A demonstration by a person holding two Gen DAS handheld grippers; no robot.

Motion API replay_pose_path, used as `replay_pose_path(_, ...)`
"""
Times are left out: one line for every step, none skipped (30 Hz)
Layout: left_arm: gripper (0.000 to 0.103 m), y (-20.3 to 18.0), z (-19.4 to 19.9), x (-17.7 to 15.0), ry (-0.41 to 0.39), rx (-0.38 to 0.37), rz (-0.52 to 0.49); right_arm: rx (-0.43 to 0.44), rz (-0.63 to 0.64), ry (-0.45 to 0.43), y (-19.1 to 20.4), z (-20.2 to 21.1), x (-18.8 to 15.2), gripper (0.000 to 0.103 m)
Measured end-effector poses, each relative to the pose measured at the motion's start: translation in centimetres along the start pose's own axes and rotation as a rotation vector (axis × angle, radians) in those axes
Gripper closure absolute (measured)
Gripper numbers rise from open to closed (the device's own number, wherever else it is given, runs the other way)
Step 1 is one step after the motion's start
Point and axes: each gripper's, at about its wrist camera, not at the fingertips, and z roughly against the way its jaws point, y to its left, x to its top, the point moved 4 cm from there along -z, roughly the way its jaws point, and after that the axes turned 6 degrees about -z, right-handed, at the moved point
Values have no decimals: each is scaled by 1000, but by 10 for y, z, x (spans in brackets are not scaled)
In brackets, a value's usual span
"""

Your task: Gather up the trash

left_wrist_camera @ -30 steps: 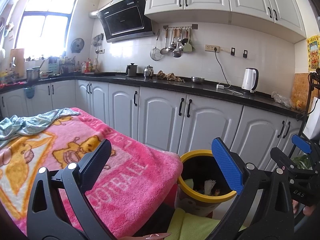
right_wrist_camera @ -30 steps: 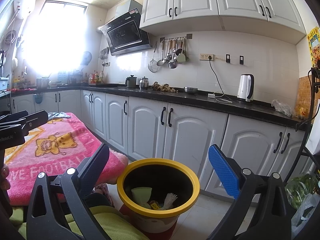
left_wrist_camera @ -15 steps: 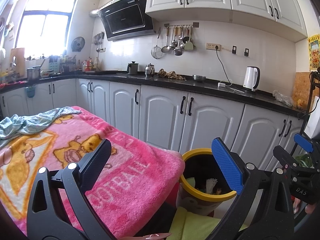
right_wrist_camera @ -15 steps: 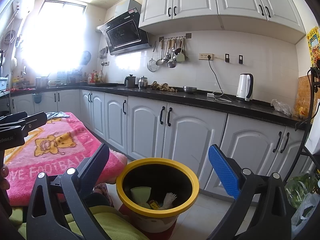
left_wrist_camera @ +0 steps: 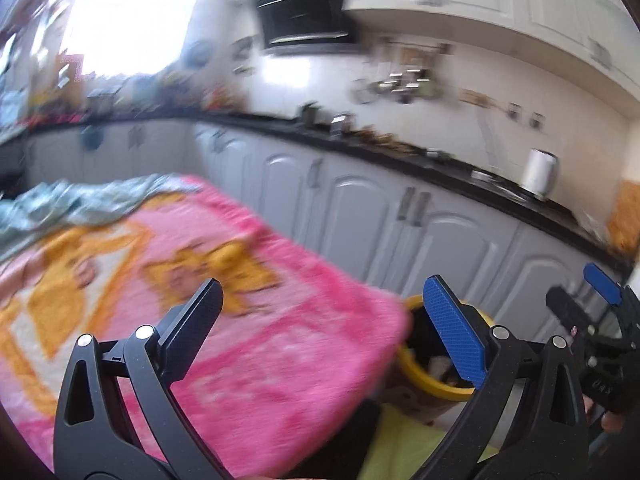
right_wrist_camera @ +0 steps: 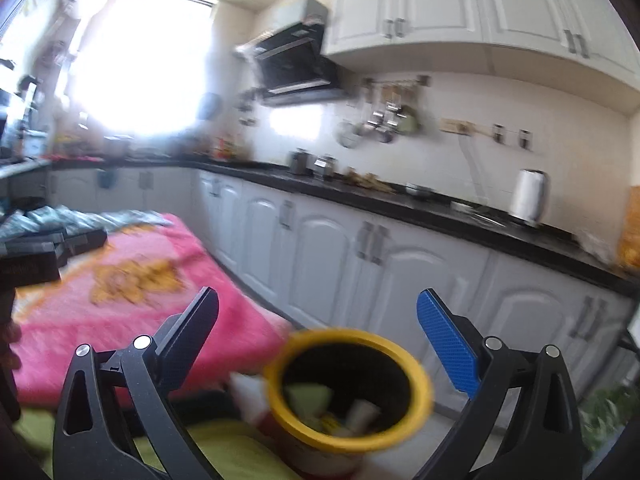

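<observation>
Both the left gripper (left_wrist_camera: 320,322) and right gripper (right_wrist_camera: 316,326) gaped wide, holding nothing. The yellow-rimmed bin (right_wrist_camera: 350,390) sat below the right one, its trash (right_wrist_camera: 360,412) blurred beyond telling. The pink blanket (left_wrist_camera: 208,320) hid the bin's near side from the left camera, with white cabinets (right_wrist_camera: 360,264) behind.

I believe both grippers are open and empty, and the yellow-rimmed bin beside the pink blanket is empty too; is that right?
Not quite: the yellow-rimmed bin already holds trash, as the right wrist view shows. The left gripper and right gripper are indeed open and empty, beside the pink blanket.
</observation>
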Motion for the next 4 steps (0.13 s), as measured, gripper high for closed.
replay_pose_path(11, 30, 4, 0, 8, 63, 40, 65, 14, 25, 25, -15, 8, 6)
replay_pose_path(11, 60, 8, 1, 16, 128, 76, 114, 16, 41, 44, -24, 13, 6)
replay_pose_path(11, 101, 15, -1, 21, 215, 119, 224, 5, 75, 83, -42, 20, 6)
replay_pose_path(11, 136, 22, -4, 26, 304, 152, 305, 9, 118, 116, -57, 22, 6)
